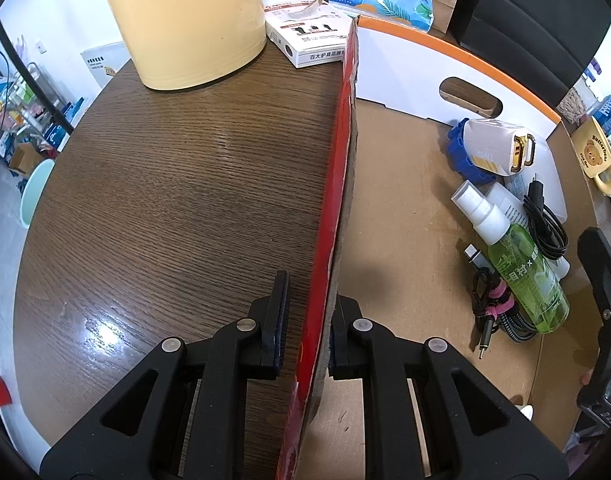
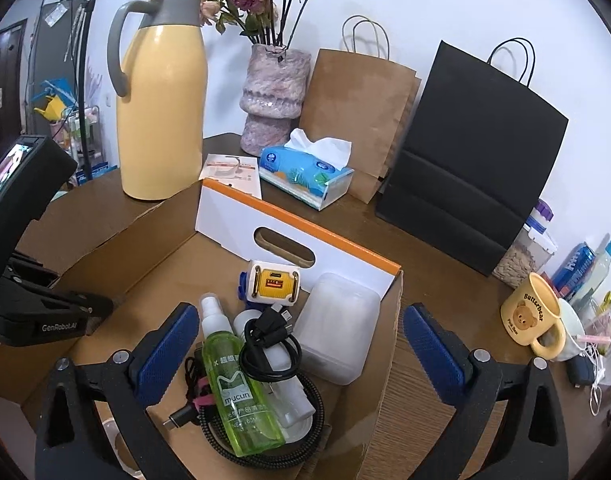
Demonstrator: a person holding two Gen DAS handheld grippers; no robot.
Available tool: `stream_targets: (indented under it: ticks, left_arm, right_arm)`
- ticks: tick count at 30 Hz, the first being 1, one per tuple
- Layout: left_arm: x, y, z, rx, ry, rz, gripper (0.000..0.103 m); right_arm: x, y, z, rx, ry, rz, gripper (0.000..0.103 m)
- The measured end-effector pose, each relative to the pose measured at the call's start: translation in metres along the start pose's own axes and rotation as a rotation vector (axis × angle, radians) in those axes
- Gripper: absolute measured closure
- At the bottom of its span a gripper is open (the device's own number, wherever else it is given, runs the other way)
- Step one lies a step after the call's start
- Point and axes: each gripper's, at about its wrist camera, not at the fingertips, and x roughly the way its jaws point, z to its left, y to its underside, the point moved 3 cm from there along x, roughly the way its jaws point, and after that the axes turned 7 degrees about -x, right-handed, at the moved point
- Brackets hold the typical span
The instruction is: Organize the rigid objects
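Note:
My left gripper [image 1: 305,332] is shut on the red-sided left wall [image 1: 341,160] of the cardboard box, one finger outside and one inside. The box floor holds a green spray bottle [image 2: 233,384], a coiled black cable [image 2: 269,344], a translucent white case [image 2: 337,328], a white-and-yellow charger [image 2: 271,282] and a braided cable [image 2: 301,440]. My right gripper [image 2: 301,354] stands wide open above that pile. Its blue pads [image 2: 167,352] flank the bottle and cable without touching them, and the right finger sits outside the box's right wall [image 2: 389,360].
On the brown table behind the box stand a yellow thermos jug [image 2: 165,112], a vase of dried flowers [image 2: 273,96], a tissue pack [image 2: 305,176], a small white carton [image 1: 305,40] and brown and black paper bags [image 2: 465,152]. A yellow bear mug [image 2: 533,316] sits to the right.

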Motion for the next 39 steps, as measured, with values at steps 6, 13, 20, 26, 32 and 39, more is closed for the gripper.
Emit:
stream_targets:
  ticks: [6, 13, 20, 26, 32, 39]
  left_arm:
    - [-0.006, -0.001, 0.001, -0.003, -0.008, -0.02, 0.092]
    - [-0.072, 0.006, -0.018, 0.072, -0.001, -0.272, 0.03]
    - [-0.171, 0.07, -0.023, 0.166, 0.085, -0.544, 0.0]
    - [-0.225, 0.15, -0.014, 0.202, 0.152, -0.71, 0.0]
    - [-0.234, 0.225, 0.007, 0.209, 0.19, -0.754, 0.0]
    - [-0.23, 0.272, 0.031, 0.187, 0.211, -0.76, 0.0]
  right_arm:
    - [-0.015, 0.004, -0.007, 0.048, 0.007, -0.03, 0.0]
    - [-0.076, 0.024, -0.032, 0.21, 0.03, -0.124, 0.0]
    - [-0.168, 0.057, -0.031, 0.264, 0.09, -0.215, 0.0]
    - [-0.248, 0.087, -0.008, 0.281, 0.11, -0.295, 0.0]
    - [-0.303, 0.124, 0.021, 0.317, 0.134, -0.319, 0.0]
    - [-0.342, 0.167, 0.049, 0.356, 0.165, -0.3, 0.0]
